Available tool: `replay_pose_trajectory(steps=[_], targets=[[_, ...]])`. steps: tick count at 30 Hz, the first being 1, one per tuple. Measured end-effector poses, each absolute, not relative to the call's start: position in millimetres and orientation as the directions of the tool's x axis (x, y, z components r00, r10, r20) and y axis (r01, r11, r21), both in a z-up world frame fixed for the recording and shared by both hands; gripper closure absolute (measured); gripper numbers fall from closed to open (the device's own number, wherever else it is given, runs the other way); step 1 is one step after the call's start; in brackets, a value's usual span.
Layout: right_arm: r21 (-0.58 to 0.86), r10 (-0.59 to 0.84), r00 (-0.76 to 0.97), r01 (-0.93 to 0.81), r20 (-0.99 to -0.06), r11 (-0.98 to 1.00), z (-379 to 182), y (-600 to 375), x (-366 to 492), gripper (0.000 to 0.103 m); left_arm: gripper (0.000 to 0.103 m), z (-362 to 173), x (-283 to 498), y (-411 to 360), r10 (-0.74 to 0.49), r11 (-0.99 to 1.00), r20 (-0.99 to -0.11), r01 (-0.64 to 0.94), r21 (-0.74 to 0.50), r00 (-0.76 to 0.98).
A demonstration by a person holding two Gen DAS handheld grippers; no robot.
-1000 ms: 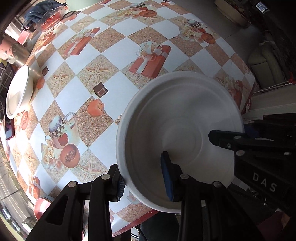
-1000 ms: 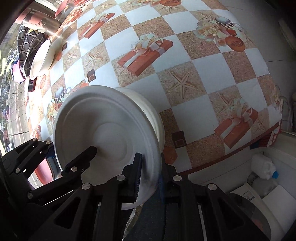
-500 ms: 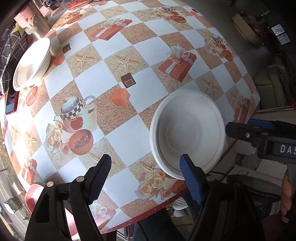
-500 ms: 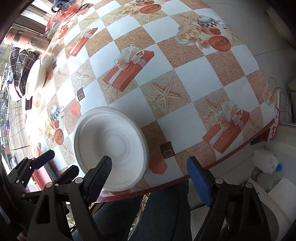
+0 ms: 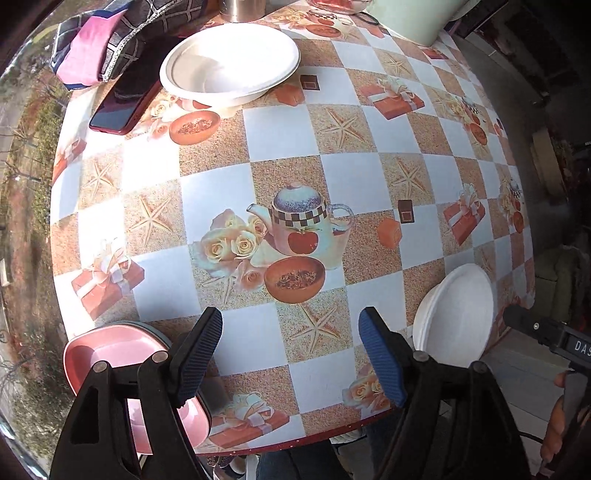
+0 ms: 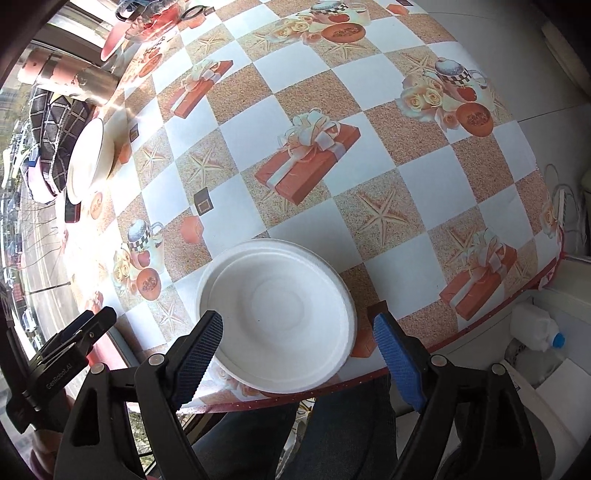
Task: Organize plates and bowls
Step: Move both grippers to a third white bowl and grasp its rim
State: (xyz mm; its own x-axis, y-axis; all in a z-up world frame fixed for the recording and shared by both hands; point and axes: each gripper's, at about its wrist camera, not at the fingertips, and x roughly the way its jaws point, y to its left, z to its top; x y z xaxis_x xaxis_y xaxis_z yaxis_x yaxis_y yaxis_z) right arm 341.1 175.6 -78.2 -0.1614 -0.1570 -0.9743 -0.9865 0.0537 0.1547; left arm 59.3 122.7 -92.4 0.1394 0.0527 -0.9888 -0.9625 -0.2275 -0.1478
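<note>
The left hand-held gripper point(image 5: 290, 350) points down over the counter point(image 5: 280, 129) with its jaws wide, having just opened, and nothing lies between the pads. Just below and to the left of its left finger, at the counter's near edge, sits a stack of pink plates point(image 5: 114, 350), partly hidden by that finger. To the right of its right finger lies a white bowl point(image 5: 456, 317) close to the counter's edge, and beyond it the dark body of the other tool enters from the right. The right hand-held gripper point(image 6: 297, 345) also stands wide, its jaws having just opened; the same white bowl point(image 6: 277, 321) rests upright on the counter point(image 6: 236, 122) ahead of and between its two fingers, nearer the left pad, with neither pad pressing on it. Whether this bowl holds a second nested piece cannot be told, though a double rim line shows. Far ahead of the left hand-held gripper, a second white bowl point(image 5: 231, 61) sits near the far left part of the counter, just beside a dark phone point(image 5: 127, 103) and a checked cloth point(image 5: 122, 33). A metal cup point(image 6: 70, 75) stands farther off.
</note>
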Motion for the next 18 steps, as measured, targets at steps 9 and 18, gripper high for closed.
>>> replay_pose_trajectory(steps=[9,18], targets=[[0.22,-0.166,-0.206,-0.973,-0.964,-0.071,-67,201,255,0.018,0.024,-80,11,144,0.122,-0.297,-0.99,-0.949,-0.108,0.074],[0.215,-0.169,-0.19,-0.966,-0.967,-0.145,-70,229,195,0.018,0.024,-67,-37,179,0.188,-0.36,-0.981,-0.927,-0.106,0.04]])
